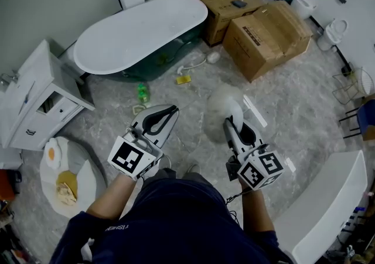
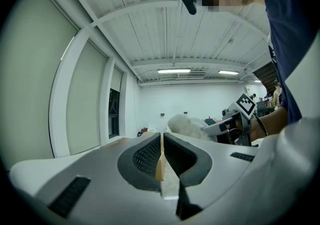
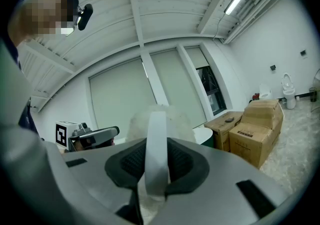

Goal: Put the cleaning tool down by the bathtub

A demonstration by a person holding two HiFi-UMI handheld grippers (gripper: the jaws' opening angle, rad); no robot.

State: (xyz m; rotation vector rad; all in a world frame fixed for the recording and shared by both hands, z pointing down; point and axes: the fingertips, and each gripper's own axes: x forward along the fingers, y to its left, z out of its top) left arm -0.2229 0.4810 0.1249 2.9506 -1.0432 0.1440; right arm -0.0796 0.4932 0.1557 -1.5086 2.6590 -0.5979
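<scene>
The cleaning tool is a fluffy white duster head (image 1: 224, 102) on a flat white handle (image 3: 156, 149). My right gripper (image 1: 235, 125) is shut on that handle and holds the tool above the marble floor, head pointing away from me. In the right gripper view the fluffy head (image 3: 165, 119) rises behind the jaws. My left gripper (image 1: 169, 114) hovers beside it on the left, shut with nothing held (image 2: 161, 156). The white bathtub (image 1: 140, 34) stands further ahead and to the left. From the left gripper view I see the duster (image 2: 184, 123) and the right gripper (image 2: 234, 120).
Two cardboard boxes (image 1: 266, 34) sit right of the tub. A shower head with hose (image 1: 206, 58), a yellow item (image 1: 183, 80) and a green bottle (image 1: 142, 91) lie by the tub. A white cabinet (image 1: 35, 101) is at left, a toilet (image 1: 333, 33) far right, a white counter (image 1: 328, 204) near right.
</scene>
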